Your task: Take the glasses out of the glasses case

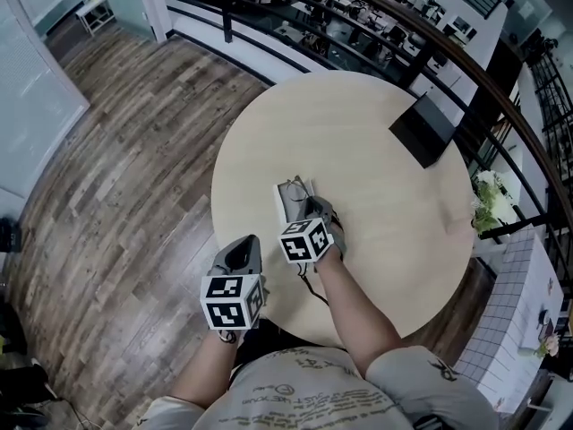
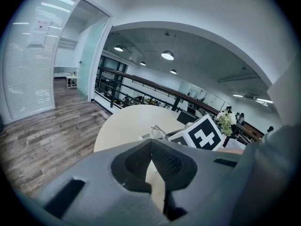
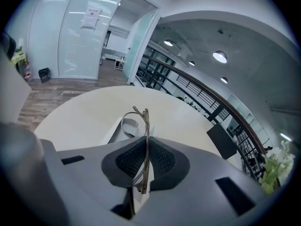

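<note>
The right gripper [image 1: 309, 206] is reaching over the near part of the round pale table [image 1: 376, 195], and its jaws are clamping the glasses [image 3: 146, 126]. In the right gripper view the thin frame is standing on edge between the two dark pads, with one lens ring sticking out past the jaw tips. Just beyond the tips, the glasses case [image 3: 115, 126] is lying open on the tabletop. In the head view the glasses appear to be hanging over the case, though whether they are touching it is hard to make out. The left gripper [image 1: 243, 247] is hovering at the table's near edge, beside the right one. Its jaws are pressing together at the tips and carrying nothing. A dark flat object [image 1: 425, 128] is sitting at the far side of the table, well apart from the case, and a plant [image 1: 488, 204] is standing past the right rim.
</note>
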`<state>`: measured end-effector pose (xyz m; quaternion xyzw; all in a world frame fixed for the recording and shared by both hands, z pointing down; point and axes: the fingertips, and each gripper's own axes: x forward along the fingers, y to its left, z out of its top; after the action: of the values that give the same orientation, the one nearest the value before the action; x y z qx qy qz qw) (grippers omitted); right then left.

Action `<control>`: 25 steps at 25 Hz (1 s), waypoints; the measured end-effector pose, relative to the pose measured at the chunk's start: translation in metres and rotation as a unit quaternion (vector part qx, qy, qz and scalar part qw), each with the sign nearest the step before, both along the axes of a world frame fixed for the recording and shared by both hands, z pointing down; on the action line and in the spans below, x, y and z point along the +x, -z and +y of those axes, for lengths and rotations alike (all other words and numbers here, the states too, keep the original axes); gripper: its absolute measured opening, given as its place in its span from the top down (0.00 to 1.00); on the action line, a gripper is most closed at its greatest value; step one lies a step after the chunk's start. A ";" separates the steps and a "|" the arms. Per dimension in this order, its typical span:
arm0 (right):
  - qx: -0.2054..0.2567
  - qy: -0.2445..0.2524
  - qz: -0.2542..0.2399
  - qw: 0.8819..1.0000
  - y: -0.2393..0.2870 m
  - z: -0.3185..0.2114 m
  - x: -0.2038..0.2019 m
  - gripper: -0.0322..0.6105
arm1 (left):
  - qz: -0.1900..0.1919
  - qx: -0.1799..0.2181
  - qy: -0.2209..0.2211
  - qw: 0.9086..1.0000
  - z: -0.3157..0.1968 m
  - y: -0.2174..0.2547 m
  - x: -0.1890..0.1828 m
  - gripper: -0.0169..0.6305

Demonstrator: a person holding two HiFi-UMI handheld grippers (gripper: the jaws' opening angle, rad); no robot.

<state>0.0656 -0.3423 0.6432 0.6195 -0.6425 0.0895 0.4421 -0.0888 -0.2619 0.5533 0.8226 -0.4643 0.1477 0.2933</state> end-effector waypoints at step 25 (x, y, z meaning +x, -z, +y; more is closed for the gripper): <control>0.235 -0.052 -0.204 0.949 0.198 0.107 0.008 0.91 | 0.009 0.085 -0.100 0.991 0.030 0.081 0.053 0.95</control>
<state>0.0735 -0.2356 0.4452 0.7067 -0.6888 0.0830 0.1386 -0.0356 -0.2324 0.4720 0.8881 -0.3878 0.1287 0.2105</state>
